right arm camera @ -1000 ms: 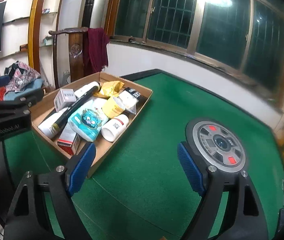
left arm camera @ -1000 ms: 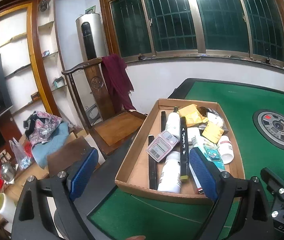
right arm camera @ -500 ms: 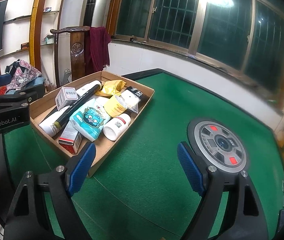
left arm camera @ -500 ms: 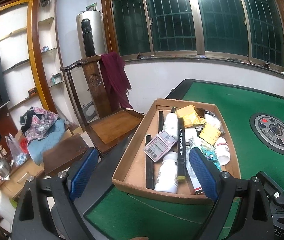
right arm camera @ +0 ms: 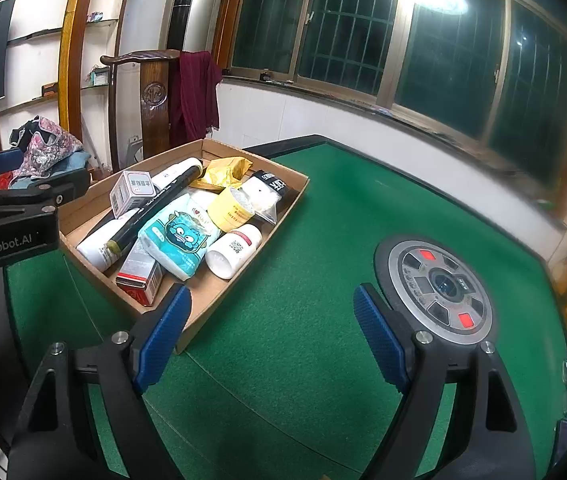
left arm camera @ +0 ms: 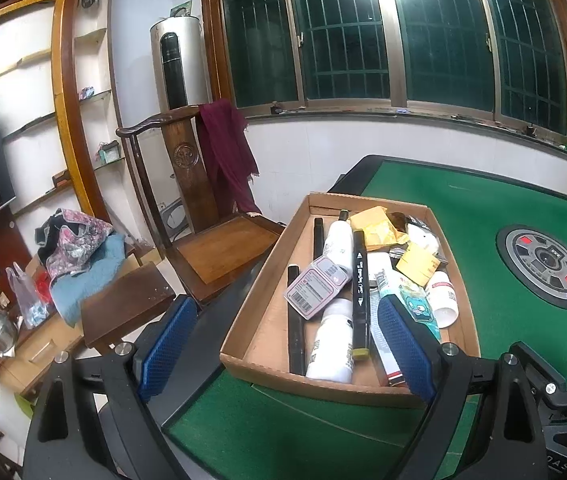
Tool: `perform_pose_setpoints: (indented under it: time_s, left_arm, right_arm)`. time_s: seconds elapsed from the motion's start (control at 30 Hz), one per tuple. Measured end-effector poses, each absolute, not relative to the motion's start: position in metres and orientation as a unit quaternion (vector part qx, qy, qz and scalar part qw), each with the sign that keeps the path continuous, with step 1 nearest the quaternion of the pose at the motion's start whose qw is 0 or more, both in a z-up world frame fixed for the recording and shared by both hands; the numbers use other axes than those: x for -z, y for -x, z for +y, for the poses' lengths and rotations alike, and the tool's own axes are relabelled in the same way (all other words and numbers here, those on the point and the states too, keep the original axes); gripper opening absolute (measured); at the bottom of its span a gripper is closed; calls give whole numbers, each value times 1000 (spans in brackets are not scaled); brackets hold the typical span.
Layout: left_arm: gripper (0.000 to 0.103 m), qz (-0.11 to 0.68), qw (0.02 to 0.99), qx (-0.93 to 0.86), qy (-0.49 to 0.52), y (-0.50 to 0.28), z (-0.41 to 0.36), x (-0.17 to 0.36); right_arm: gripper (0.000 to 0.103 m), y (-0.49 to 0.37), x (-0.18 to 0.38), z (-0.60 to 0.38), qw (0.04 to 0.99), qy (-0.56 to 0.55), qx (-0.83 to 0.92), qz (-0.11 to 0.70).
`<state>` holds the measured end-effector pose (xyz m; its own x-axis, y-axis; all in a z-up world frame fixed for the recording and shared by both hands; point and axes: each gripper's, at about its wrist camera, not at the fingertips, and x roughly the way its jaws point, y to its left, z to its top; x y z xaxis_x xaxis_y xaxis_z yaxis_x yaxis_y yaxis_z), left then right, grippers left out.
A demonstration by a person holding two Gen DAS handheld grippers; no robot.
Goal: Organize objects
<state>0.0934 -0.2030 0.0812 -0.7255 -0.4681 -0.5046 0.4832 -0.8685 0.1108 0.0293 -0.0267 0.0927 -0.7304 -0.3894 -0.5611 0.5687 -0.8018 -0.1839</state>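
Left of centre in the right wrist view, the cardboard tray [right arm camera: 283,216] sits on the green table [right arm camera: 323,340], heaped with loose items. Both the left gripper [left arm camera: 283,344] and the right gripper [right arm camera: 271,332] hang with jaws apart, holding nothing. Likely trouble: the black marker [left arm camera: 359,292] lies across the white bottles [left arm camera: 331,344], so lifting either could roll it off, and the white pill bottle [right arm camera: 233,250] may roll.
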Motion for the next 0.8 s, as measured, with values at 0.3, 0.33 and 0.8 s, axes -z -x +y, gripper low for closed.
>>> perform_pose_setpoints:
  time_s: [0.3,0.33,0.8]
  left_arm:
    - [89,7,257,930,-264,-94,-204,-82]
    - [89,8,257,929,-264,-94,-204,-82]
    - [89,16,279,921,-271,-95,-215,-79]
  right_arm:
    - [84,-29,-93,-27,261,-258,913,175]
    - [84,-29,-93,-27,262,-258,913,175]
    - [84,-28,-93,-26,261,-258,914,173]
